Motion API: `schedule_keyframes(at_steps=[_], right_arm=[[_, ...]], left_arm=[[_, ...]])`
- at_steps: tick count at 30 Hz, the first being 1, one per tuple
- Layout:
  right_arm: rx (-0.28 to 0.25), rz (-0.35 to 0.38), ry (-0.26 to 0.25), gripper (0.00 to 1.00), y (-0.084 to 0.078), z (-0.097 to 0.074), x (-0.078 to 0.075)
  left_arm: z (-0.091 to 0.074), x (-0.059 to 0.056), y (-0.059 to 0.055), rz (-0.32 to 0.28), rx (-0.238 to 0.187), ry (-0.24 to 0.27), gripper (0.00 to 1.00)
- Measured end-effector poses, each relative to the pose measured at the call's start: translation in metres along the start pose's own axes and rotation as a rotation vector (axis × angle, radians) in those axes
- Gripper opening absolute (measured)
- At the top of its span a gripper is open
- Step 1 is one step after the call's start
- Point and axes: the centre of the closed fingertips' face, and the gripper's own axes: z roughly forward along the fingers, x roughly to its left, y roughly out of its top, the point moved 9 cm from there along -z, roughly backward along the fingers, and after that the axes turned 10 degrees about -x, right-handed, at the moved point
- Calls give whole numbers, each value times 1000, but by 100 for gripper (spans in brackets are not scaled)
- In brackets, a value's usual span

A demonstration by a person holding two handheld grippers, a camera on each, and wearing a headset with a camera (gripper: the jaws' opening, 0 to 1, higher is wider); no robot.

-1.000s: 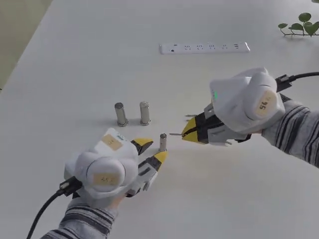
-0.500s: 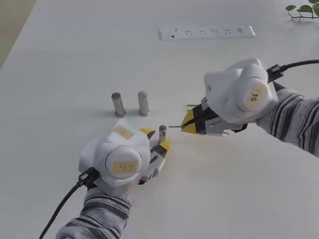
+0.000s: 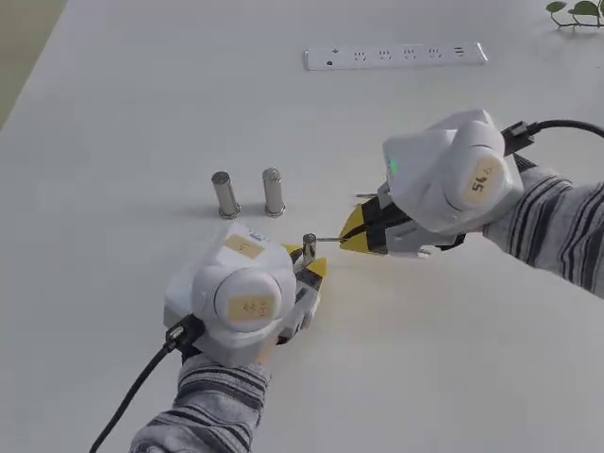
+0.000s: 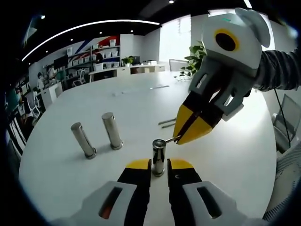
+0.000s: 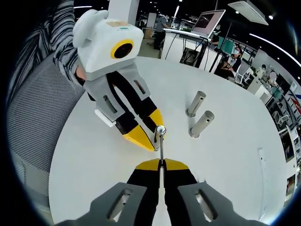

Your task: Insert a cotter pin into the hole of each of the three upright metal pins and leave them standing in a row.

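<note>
White surface runs wide, with a power strip at the upper middle of the head view and a plant in its top right corner. At the frame's centre the left tongs are clamped on the lower part of the near pin, holding it upright. Just right of it the right tongs pinch a cotter. Its long axis lies level and points left at the pin's head, crosswise to the upright pin. In the right gripper view its tip meets the pin near the top, but I cannot tell whether it has entered the hole. The coming push likely runs straight along that axis, with the right tongs driving it. The far-left pin and far-right pin stand side by side up and left, apart from the work and not in the way. Spare cotters lie on the surface beyond the right tongs.
</note>
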Motion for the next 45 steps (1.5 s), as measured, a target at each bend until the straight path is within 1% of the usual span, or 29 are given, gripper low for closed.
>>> schedule_keyframes(at_steps=[3,7,10,13,17,19,23,25,27,28,30,31,33,36,40,41,45], right_arm=[[1,-5,4,0,1,0,0],[5,-18,7,0,4,-1,0],[7,-27,14,0,5,0,1],[16,-44,22,0,6,-1,2],[4,-42,32,0,8,-1,2],[6,-42,33,0,8,-1,3],[-3,-26,30,0,11,0,5],[-2,-19,23,0,13,1,5],[12,25,4,0,13,1,6],[11,32,3,0,14,2,6],[8,40,-3,0,15,2,7],[14,42,-7,0,16,2,8],[15,56,-13,0,16,2,9],[13,79,-19,0,18,3,11],[13,91,-34,0,19,3,13],[14,94,-36,0,19,3,14],[19,115,-45,0,19,3,14]], left_arm=[[1,1,1,2,-4,-4,6],[2,3,1,3,-5,-23,6],[2,4,2,10,-2,-52,6],[3,7,2,25,2,-115,6],[4,9,2,53,8,-162,6],[5,9,3,61,10,-172,6],[6,10,3,60,12,-182,6],[6,9,2,55,13,-178,6],[6,8,2,48,16,-167,6],[6,8,2,47,17,-160,6],[6,7,2,39,20,-136,6],[5,6,2,45,21,-117,6],[5,4,2,53,22,-105,7],[3,3,2,48,20,-76,7],[1,0,5,47,7,-24,9],[1,0,5,44,3,-3,10],[-1,-1,5,30,9,7,11]])
